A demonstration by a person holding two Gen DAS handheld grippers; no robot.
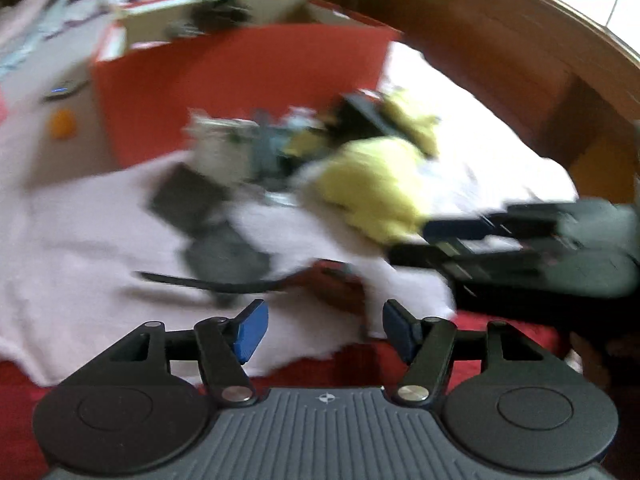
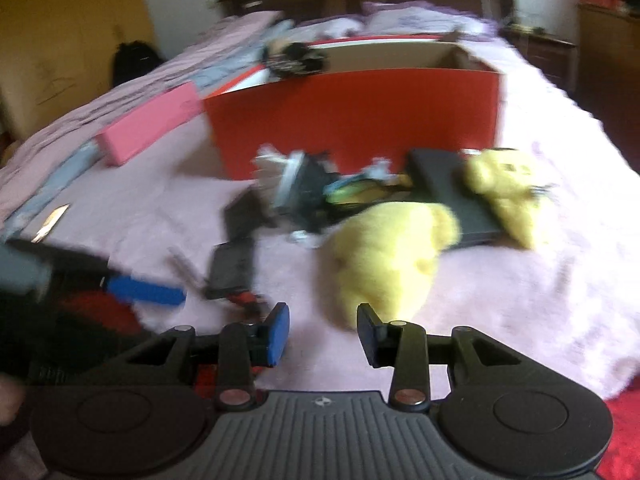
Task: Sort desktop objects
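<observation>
Both views are blurred by motion. A heap of small objects lies on a pink blanket [image 2: 520,280]: a large yellow plush [image 2: 384,256], a smaller yellow plush [image 2: 508,192], a dark flat case [image 2: 440,184], dark wallets [image 2: 236,264] and mixed clutter [image 2: 304,184]. A red open box [image 2: 360,116] stands behind the heap. My left gripper [image 1: 324,332] is open and empty, above a dark strap [image 1: 208,282]. My right gripper [image 2: 323,334] is open and empty, just short of the large plush. The right gripper shows in the left wrist view [image 1: 520,240]; the left gripper shows in the right wrist view [image 2: 144,290].
A pink box [image 2: 148,124] lies left of the red box. An orange ball [image 1: 62,123] sits on the blanket at far left. A wooden bed frame [image 1: 500,60] runs along the right. Red fabric [image 1: 24,400] lies under the blanket's near edge.
</observation>
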